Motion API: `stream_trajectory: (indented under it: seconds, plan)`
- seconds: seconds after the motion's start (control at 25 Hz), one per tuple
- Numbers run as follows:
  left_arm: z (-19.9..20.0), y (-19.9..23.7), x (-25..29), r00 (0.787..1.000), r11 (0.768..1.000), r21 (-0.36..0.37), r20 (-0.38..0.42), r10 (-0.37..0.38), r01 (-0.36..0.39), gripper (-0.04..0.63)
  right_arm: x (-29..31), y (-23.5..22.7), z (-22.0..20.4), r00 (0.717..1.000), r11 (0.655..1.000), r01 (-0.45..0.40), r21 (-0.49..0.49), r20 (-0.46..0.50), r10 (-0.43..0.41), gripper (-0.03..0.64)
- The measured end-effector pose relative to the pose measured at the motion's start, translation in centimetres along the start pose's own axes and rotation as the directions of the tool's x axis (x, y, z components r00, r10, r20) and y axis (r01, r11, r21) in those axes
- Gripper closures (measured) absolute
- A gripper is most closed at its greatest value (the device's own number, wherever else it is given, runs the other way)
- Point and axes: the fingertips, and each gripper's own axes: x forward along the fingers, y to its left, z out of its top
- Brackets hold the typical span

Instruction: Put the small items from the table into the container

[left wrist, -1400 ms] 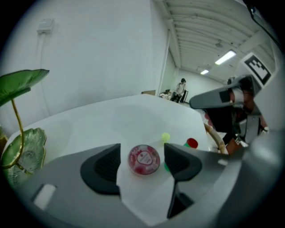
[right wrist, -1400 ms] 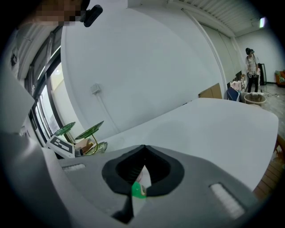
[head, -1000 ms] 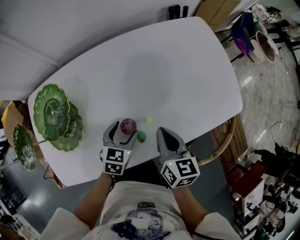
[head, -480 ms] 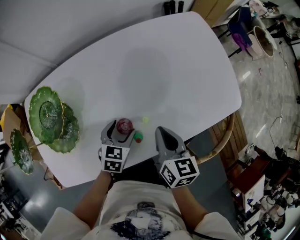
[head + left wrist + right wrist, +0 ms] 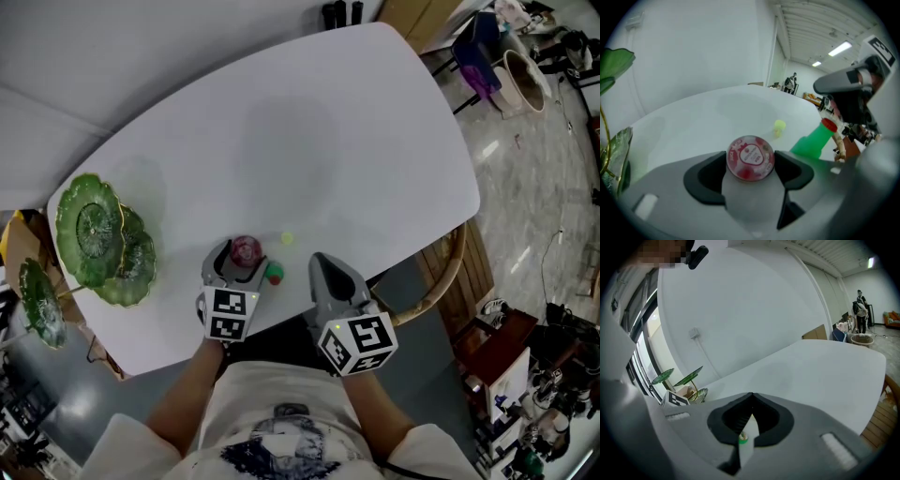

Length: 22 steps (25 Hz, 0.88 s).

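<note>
- Left gripper (image 5: 241, 262) has edged forward at seven o'clock; its jaws now clasp the red-lidded cup (image 5: 246, 248), so that pickup looks secured.
- Right gripper (image 5: 320, 261), at three o'clock of it, is clenched and empty.

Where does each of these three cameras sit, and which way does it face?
Head view: on the person's head, facing steeply down at the white table; shows forearms, left gripper, right gripper.
Left gripper view: on that gripper, looking along its fingers, closed on a red-lidded cup.
Right gripper view: on that gripper, looking along its shut fingers across the table.
Shared: head and left gripper views both show the cup and green bottle.
</note>
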Motion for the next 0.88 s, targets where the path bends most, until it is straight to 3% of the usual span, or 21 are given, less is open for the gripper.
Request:
stream_trajectory:
  seconds: [0.88]
  plan:
    - [0.6,0.6,-4.4,0.995,0.997,-0.032,0.069,0.071,-0.069,0.278,-3.3,1.4,1.3,0.998,0.999,-0.032,-0.032,0.049,0.033,0.620]
